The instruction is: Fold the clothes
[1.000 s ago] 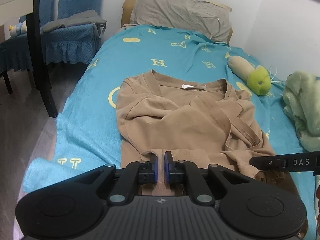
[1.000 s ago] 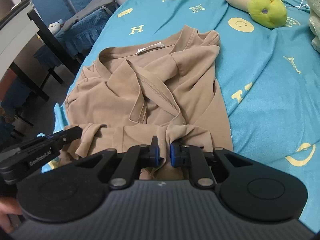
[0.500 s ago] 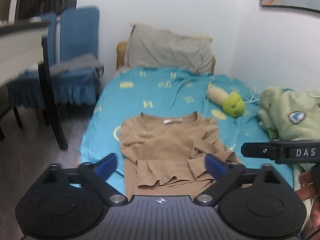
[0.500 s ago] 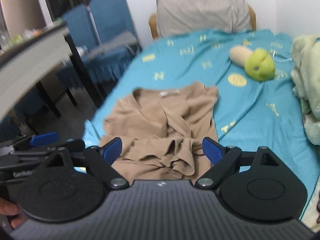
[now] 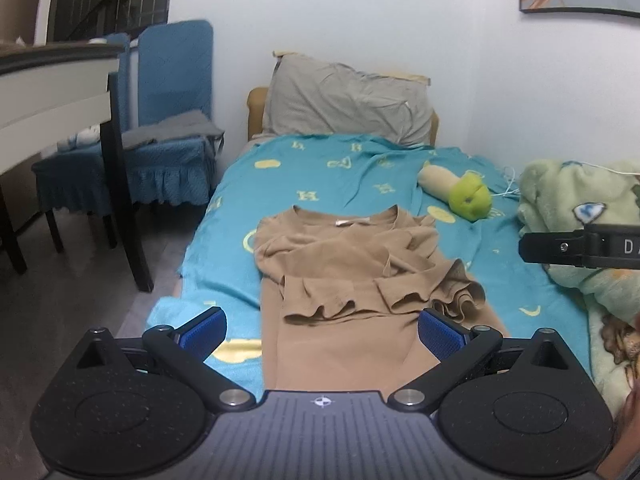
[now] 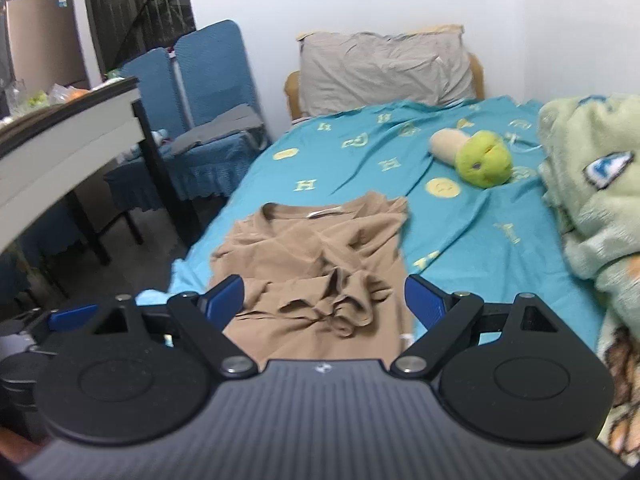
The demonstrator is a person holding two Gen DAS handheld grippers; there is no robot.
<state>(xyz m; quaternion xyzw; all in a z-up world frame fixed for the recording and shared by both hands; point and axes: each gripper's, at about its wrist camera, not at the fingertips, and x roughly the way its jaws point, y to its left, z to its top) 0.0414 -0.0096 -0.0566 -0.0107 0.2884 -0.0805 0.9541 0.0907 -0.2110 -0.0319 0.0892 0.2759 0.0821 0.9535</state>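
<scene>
The left claw (image 5: 322,330) and right claw (image 6: 324,299) are matte black, with ribbed housings, round discs, silver screws and blue finger pads (image 5: 440,338).

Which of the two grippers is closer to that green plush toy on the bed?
Right, though not by much. The right gripper sits on the toy's side of the brown shirt. The left gripper is farther across from the green plush toy.

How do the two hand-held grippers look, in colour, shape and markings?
Each matte black hand-held gripper, left and right, has two angled arms tipped with ribbed blue pads, silver pivot screws, two round discs and a ridged central body bearing a small white emblem. From the left view, the right one's side shows white letters starting "D".
</scene>
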